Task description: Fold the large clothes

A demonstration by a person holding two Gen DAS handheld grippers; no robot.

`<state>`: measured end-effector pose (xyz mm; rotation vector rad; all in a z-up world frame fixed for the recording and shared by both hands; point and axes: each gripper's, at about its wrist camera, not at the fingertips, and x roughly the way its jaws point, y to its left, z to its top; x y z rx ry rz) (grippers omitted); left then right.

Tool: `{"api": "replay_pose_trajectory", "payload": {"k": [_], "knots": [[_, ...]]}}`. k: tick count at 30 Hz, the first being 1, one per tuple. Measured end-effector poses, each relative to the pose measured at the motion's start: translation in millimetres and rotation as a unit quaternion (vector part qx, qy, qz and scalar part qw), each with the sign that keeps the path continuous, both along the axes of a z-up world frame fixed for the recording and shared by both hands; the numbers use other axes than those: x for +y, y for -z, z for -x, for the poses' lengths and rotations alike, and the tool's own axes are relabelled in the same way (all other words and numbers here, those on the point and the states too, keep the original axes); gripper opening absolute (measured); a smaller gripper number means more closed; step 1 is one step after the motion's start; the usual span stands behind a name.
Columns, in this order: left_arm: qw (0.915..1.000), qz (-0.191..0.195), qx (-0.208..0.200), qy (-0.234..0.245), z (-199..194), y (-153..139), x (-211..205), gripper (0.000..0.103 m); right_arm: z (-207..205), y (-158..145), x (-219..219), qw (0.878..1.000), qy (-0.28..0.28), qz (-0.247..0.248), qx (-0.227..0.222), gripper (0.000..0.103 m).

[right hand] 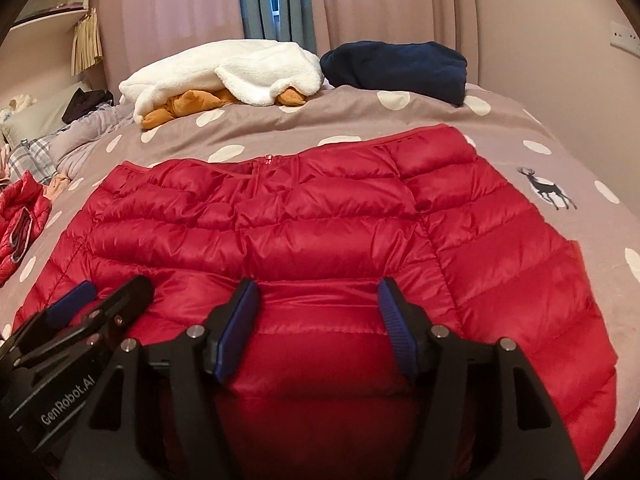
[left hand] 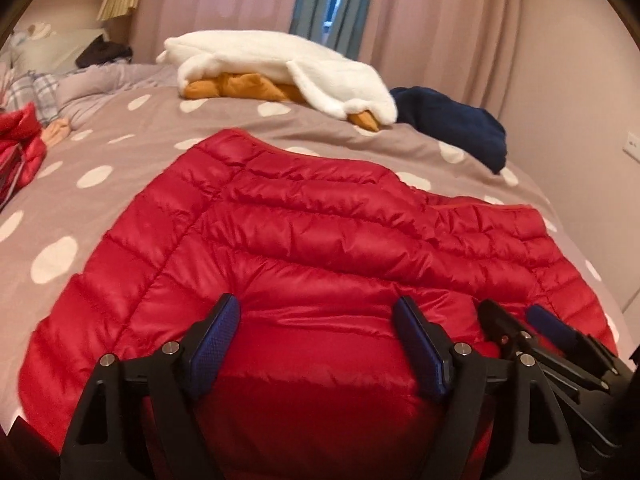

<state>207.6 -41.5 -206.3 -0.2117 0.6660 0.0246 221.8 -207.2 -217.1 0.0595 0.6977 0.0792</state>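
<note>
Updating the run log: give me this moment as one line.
task: fold | item: red puffer jacket flat on bed | left gripper: open over near edge | right gripper: open alongside

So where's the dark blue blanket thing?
The navy garment lies at the bed's far edge, just right of the white fleece, beyond the red jacket.

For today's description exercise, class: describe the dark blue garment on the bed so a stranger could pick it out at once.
Start at the bed with the grey polka-dot cover. Look past the red puffer jacket to the far edge by the pink curtains, where the navy folded garment lies right of the white fleece. It is the only dark blue item there.
</note>
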Motion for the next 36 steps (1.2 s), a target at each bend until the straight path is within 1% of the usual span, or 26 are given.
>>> {"api": "replay_pose_trajectory", "payload": {"k": [2, 4, 5, 6, 8, 9, 11, 13, 14, 15, 16, 17, 18, 20, 22, 23, 24, 25, 26, 28, 29, 31, 32, 33, 34, 36], "knots": [[0.9996, 0.022, 0.004, -0.015, 6.8, -8.4, 8.9, 0.079, 0.9, -3.6, -0.4, 1.0, 0.001, 0.003, 0.001, 0.078], [0.9984, 0.041, 0.004, -0.038, 12.6, -15.8, 21.6, 0.079, 1.9, -8.2, -2.5, 1.0, 0.004, 0.004, 0.004, 0.083], [0.9973, 0.05, 0.004, -0.053, 15.7, -18.6, 29.4, 0.079, 3.0, -11.1, -4.3, 1.0, 0.008, 0.004, 0.005, 0.085], [0.995, 0.057, 0.002, -0.082, 20.1, -22.9, 42.2, 0.079, 4.1, -14.3, -6.2, 1.0, 0.012, 0.003, 0.005, 0.085], [0.9901, 0.062, 0.001, -0.126, 25.6, -27.1, 62.1, 0.082, 7.4, -22.0, -11.5, 1.0, 0.016, 0.001, -0.003, 0.086], [0.9852, 0.069, 0.003, -0.156, 28.3, -27.3, 78.0, 0.083, 9.6, -25.8, -15.7, 1.0, 0.021, 0.001, -0.009, 0.087], [0.9761, 0.092, 0.016, -0.196, 29.5, -22.9, 101.2, 0.086, 13.8, -32.9, -29.4, 0.998, 0.052, -0.001, -0.022, 0.088], [0.9616, 0.131, 0.053, -0.235, 26.7, -10.6, 127.9, 0.086, 15.0, -36.1, -47.5, 0.996, 0.081, -0.016, -0.023, 0.09], [0.9539, 0.148, 0.077, -0.25, 26.1, -2.7, 138.4, 0.088, 14.7, -36.2, -56.2, 0.995, 0.093, -0.026, -0.02, 0.092], [0.9426, 0.178, 0.109, -0.261, 25.4, 10.6, 151.4, 0.092, 14.4, -36.0, -64.5, 0.994, 0.106, -0.035, -0.018, 0.093], [0.9347, 0.204, 0.125, -0.263, 26.6, 20.6, 159.5, 0.096, 14.8, -35.0, -75.8, 0.991, 0.124, -0.049, -0.013, 0.095], [0.9275, 0.23, 0.133, -0.263, 29.3, 28.8, 165.5, 0.097, 15.6, -34.4, -83.5, 0.989, 0.134, -0.059, -0.009, 0.097], [0.9232, 0.256, 0.126, -0.257, 34.2, 33.2, 170.6, 0.097, 15.4, -34.8, -90.2, 0.987, 0.144, -0.066, -0.005, 0.097], [0.924, 0.266, 0.127, -0.244, 38.1, 31.9, 173.6, 0.097, 15.5, -31.9, -105.3, 0.982, 0.17, -0.077, 0.007, 0.098], [0.9303, 0.258, 0.148, -0.215, 39.0, 32.0, 170.2, 0.097, 15.0, -27.1, -116.7, 0.978, 0.186, -0.092, 0.021, 0.098], [0.9361, 0.25, 0.151, -0.196, 42.4, 32.5, 165.9, 0.097, 15.0, -24.7, -121.0, 0.976, 0.192, -0.1, 0.029, 0.098], [0.9377, 0.252, 0.15, -0.187, 46.7, 32.0, 164.1, 0.097, 13.8, -20.8, -125.6, 0.973, 0.198, -0.11, 0.039, 0.098], [0.937, 0.26, 0.149, -0.179, 51.8, 32.5, 162.5, 0.097, 13.0, -16.5, -129.3, 0.97, 0.205, -0.122, 0.05, 0.098], [0.9348, 0.275, 0.149, -0.169, 56.0, 32.8, 161.2, 0.097, 11.2, -12.7, -132.1, 0.967, 0.208, -0.133, 0.058, 0.098], [0.9244, 0.329, 0.148, -0.122, 59.8, 37.5, 157.1, 0.097, 7.1, -4.9, -134.2, 0.963, 0.206, -0.155, 0.075, 0.099], [0.9161, 0.36, 0.146, -0.099, 61.1, 41.6, 154.5, 0.097, 6.4, -3.5, -133.6, 0.963, 0.208, -0.155, 0.077, 0.099], [0.9018, 0.401, 0.15, -0.061, 56.9, 47.4, 148.2, 0.097, 6.5, -3.8, -128.9, 0.963, 0.212, -0.146, 0.075, 0.1], [0.8983, 0.409, 0.152, -0.049, 53.1, 49.3, 143.6, 0.097, 6.0, -3.8, -126.8, 0.964, 0.213, -0.142, 0.075, 0.101], [0.8952, 0.416, 0.155, -0.036, 47.1, 50.8, 139.1, 0.097, 5.5, -3.4, -124.8, 0.964, 0.213, -0.138, 0.075, 0.101], [0.8959, 0.414, 0.156, -0.037, 41.2, 51.4, 134.8, 0.097, 4.7, -2.4, -123.0, 0.965, 0.214, -0.134, 0.076, 0.101], [0.9017, 0.404, 0.143, -0.058, 32.0, 50.1, 131.2, 0.097, 3.8, -1.0, -120.4, 0.965, 0.215, -0.129, 0.077, 0.101]]}}
